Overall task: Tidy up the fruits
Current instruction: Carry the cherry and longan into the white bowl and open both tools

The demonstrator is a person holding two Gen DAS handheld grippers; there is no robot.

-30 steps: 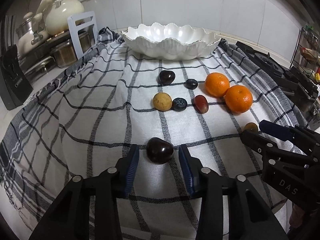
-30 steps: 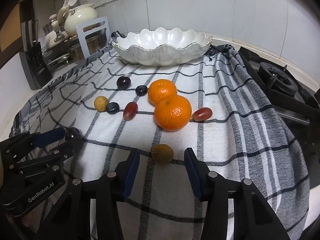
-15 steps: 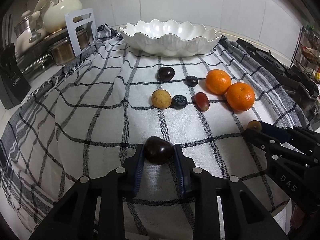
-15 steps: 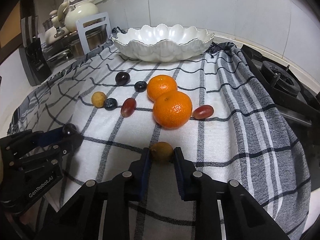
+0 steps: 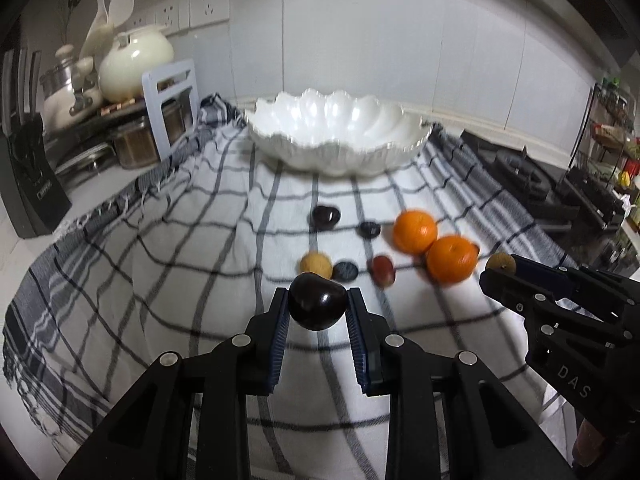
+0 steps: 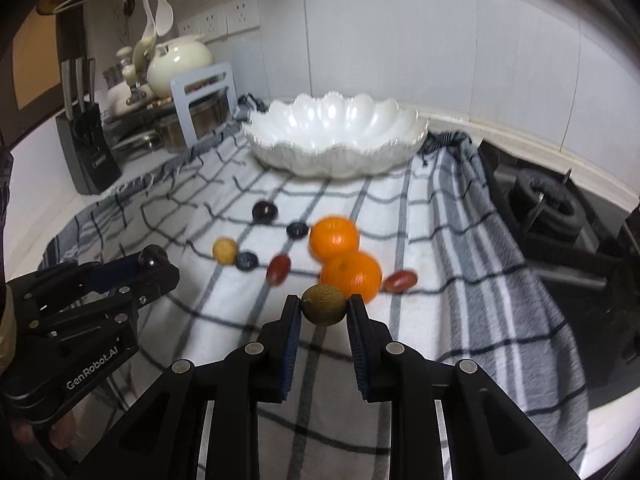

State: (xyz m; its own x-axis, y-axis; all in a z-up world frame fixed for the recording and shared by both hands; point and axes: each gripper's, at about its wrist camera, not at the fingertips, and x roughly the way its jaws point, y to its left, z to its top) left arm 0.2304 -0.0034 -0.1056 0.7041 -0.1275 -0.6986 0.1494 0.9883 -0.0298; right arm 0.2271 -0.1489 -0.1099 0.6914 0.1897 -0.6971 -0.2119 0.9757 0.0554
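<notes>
My left gripper (image 5: 318, 304) is shut on a dark plum (image 5: 318, 307), held above the checked cloth (image 5: 160, 264). In the right wrist view my right gripper (image 6: 323, 307) is shut on a small brown-green fruit (image 6: 324, 305), also lifted off the cloth. A white scalloped bowl (image 5: 340, 132) (image 6: 336, 136) stands at the far end of the cloth. Between bowl and grippers lie two oranges (image 6: 334, 236) (image 6: 354, 274), another dark plum (image 6: 264, 211), a yellow fruit (image 6: 225, 251), two dark berries (image 6: 297, 230) and red grapes (image 6: 279, 269) (image 6: 400, 280).
A knife block (image 6: 86, 152), pots and a cream teapot (image 6: 180, 64) stand on the counter to the left. A gas hob (image 6: 548, 208) lies right of the cloth, and a wire rack (image 5: 608, 140) stands beyond it. The tiled wall rises behind the bowl.
Both grippers closed on their fruits, the left on the plum and the right on the brown-green fruit. Both then rose, lifting the fruits off the cloth.
</notes>
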